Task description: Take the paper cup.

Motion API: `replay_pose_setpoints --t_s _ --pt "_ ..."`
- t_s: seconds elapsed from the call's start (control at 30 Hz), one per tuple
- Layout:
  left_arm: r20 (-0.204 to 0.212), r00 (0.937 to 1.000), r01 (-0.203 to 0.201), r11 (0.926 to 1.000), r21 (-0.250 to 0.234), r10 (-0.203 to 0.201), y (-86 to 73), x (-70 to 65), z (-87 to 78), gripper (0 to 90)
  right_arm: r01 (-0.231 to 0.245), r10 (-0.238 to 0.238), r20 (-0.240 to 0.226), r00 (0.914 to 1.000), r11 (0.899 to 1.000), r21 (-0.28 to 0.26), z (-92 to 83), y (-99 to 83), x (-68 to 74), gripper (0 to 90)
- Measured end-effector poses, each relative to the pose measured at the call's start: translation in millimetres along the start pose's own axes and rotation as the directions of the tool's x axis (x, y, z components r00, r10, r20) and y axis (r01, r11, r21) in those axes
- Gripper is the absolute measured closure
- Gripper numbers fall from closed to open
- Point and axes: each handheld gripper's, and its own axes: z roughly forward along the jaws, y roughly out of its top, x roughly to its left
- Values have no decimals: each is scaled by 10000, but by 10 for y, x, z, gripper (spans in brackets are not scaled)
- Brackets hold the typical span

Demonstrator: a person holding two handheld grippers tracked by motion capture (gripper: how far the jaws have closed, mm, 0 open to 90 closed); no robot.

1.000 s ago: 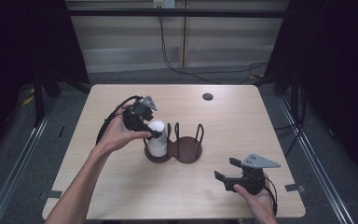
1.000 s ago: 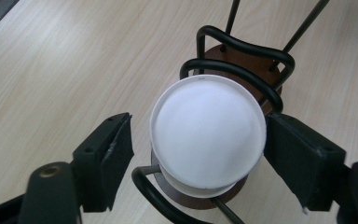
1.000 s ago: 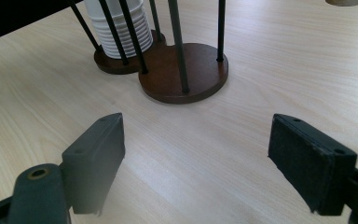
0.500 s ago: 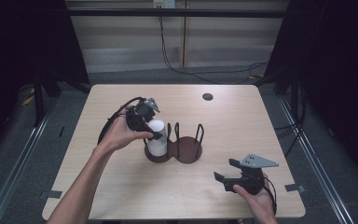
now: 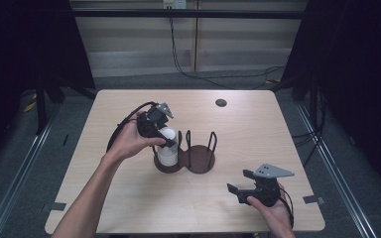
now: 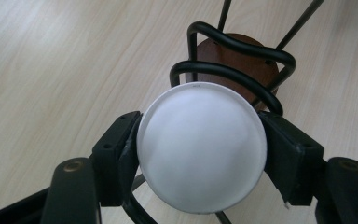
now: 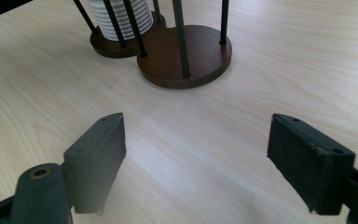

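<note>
A white stack of cups (image 5: 168, 151) stands in the left bay of a brown two-bay holder (image 5: 201, 160) with black wire posts. My left gripper (image 5: 164, 135) comes down on it from above. In the left gripper view its jaws have just been closing, and both pads (image 6: 121, 154) press the rim of the stack's round white top (image 6: 200, 144). The right bay (image 7: 186, 51) is bare wood. My right gripper (image 5: 239, 182) rests near the table's front right, open (image 7: 196, 149), with bare tabletop between its jaws. The ribbed white stack (image 7: 119, 14) shows beyond it.
A small dark round spot (image 5: 221, 102) lies near the table's far edge. The light wooden table (image 5: 278, 129) is bordered by dark floor and rails. The left gripper's black cable (image 5: 124, 124) loops beside the hand.
The left gripper's jaws have drawn in against the top of the white stack. Both hands have stayed where they were.
</note>
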Motion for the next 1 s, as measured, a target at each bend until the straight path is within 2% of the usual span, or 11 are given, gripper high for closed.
replay_pose_setpoints --t_s 0.07,0.13,0.23,0.37,0.43,0.5,0.7,0.73,0.8,0.9,1.0 --pt "-108 9999 24 10000 -27 -25 10 -15 -3 344 12 -12 4 10000 10000 8 0 1 1 191" --pt "58 9999 131 9999 -111 -130 12 1 -9 346 2 -2 29 10000 10000 32 0 0 2 192" --pt "39 9999 139 9999 27 -140 21 -1 -13 347 18 -18 37 10000 10000 48 2 0 -1 193" --pt "47 10000 20 10000 45 -21 39 -11 -26 349 -5 5 32 10000 10000 74 5 0 -3 194" --pt "39 9997 228 9997 -40 -228 41 1 -43 350 -7 7 2 10000 10000 90 3 -1 -2 194" --pt "56 9999 154 9999 -38 -154 50 -2 -68 350 -6 6 -1 10000 10000 74 1 -2 -5 194" --pt "102 9993 370 9992 -149 -369 39 -4 -83 351 -40 40 28 10000 10000 77 -4 -3 -13 195" --pt "70 9997 248 9996 -93 -248 38 -2 -86 352 -53 53 36 10000 10000 74 -7 -5 -11 194" --pt "58 9991 431 9988 -239 -430 40 -4 -94 353 -74 74 38 10000 10000 65 -12 -6 -10 194" --pt "-7 9995 304 9995 -75 -304 49 6 -93 355 -74 74 28 10000 9999 97 -7 -7 -18 194" --pt "81 9987 500 9987 -104 -500 36 2 -87 355 -83 83 11 10000 9999 116 -8 -8 -13 194"
